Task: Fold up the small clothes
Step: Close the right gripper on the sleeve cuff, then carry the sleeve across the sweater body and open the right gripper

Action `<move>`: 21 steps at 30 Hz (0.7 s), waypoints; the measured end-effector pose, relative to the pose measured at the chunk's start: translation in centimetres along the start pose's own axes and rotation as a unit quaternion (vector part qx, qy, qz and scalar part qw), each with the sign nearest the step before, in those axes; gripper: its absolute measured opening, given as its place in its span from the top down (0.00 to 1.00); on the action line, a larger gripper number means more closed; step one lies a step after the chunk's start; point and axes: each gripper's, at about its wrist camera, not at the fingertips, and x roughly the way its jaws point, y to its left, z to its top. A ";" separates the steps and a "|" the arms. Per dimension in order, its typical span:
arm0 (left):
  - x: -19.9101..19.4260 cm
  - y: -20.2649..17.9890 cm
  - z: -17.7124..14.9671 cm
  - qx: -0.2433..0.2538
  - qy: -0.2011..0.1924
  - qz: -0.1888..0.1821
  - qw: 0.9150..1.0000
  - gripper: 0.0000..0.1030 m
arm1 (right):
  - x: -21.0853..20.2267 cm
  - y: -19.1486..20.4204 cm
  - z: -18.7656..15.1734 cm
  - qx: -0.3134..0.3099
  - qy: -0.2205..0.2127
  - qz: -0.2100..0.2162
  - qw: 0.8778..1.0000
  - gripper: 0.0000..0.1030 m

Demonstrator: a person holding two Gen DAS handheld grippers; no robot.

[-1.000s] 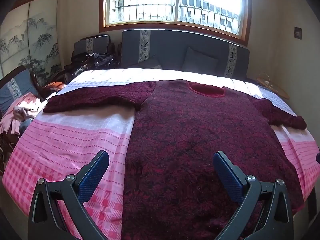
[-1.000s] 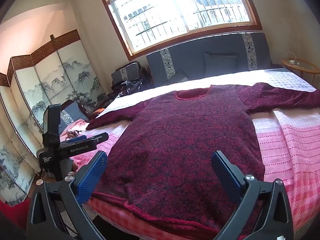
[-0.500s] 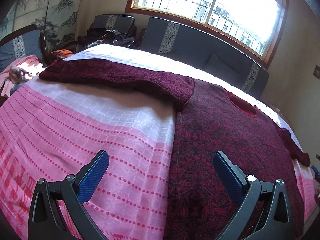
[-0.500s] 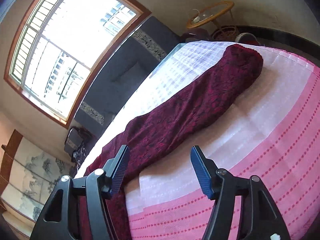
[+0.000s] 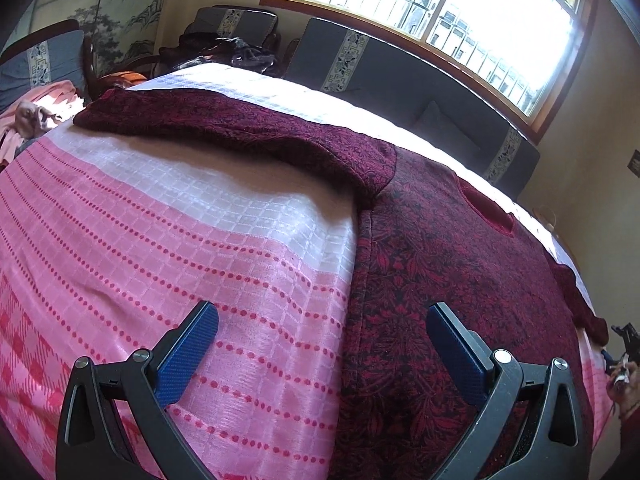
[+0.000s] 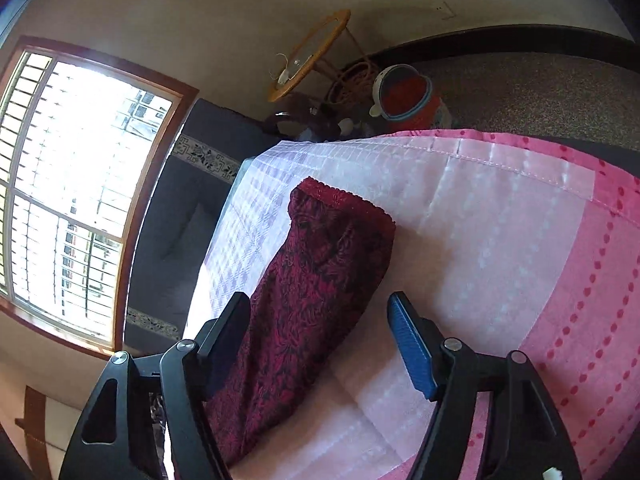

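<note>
A dark red patterned sweater (image 5: 452, 264) lies flat on a pink and white bedspread (image 5: 168, 240), sleeves spread. Its left sleeve (image 5: 224, 128) stretches toward the bed's left edge. My left gripper (image 5: 320, 344) is open and empty, low over the sweater's left side seam. In the right wrist view the right sleeve (image 6: 320, 280) ends in a red cuff (image 6: 344, 200). My right gripper (image 6: 320, 332) is open, its jaws on either side of that sleeve just short of the cuff, not closed on it.
A grey cushioned bench (image 5: 400, 80) and a window (image 5: 440, 4) stand behind the bed. Clothes (image 5: 36, 112) pile up at the left. A wicker side table (image 6: 308, 56) and a red basket (image 6: 408, 100) stand on the floor past the bed's right corner.
My left gripper has moved closer and lower toward the sweater's left side seam. My right gripper has swung along the right sleeve to its cuff end, straddling it.
</note>
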 end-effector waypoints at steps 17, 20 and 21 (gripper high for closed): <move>-0.4 1.5 -0.2 -0.036 -0.001 -0.013 0.999 0.00 | -2.1 9.8 -4.9 -0.124 0.012 0.038 0.992 0.89; -0.6 1.6 -0.2 -0.040 -0.003 -0.016 0.999 0.00 | -1.9 15.3 -9.1 -0.175 0.036 0.073 0.981 0.89; -0.7 1.6 -0.2 -0.041 -0.005 -0.017 0.999 0.00 | -1.5 16.9 -10.8 -0.189 0.045 0.082 0.977 0.89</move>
